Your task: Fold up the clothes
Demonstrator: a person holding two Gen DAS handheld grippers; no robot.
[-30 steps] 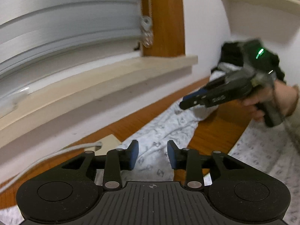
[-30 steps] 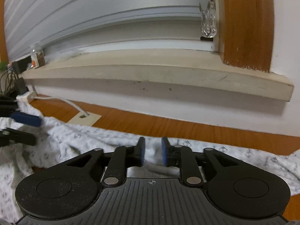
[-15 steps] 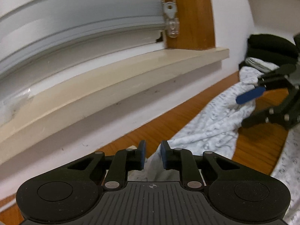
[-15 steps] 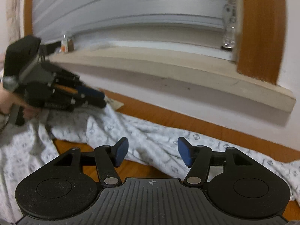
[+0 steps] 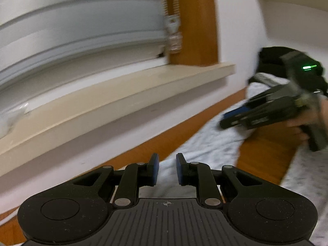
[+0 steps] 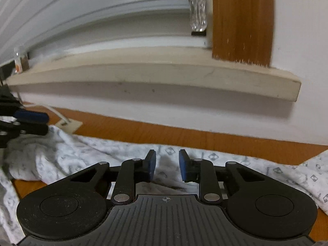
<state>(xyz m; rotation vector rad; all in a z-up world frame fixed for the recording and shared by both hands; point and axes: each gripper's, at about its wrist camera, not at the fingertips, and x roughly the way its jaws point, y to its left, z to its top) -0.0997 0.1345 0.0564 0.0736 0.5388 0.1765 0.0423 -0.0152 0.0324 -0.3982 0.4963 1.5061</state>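
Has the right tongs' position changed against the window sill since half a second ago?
Yes. In the right wrist view the sill's end sits further right, and the right tongs, jaws closing, are over the patterned cloth.

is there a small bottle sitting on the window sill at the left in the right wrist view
Yes, a small bottle stands at the far left end of the window sill, against the window frame.

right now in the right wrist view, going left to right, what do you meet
left gripper → white cable → patterned white garment → right gripper, jaws closing with cloth between → clear blind pull → wooden window frame
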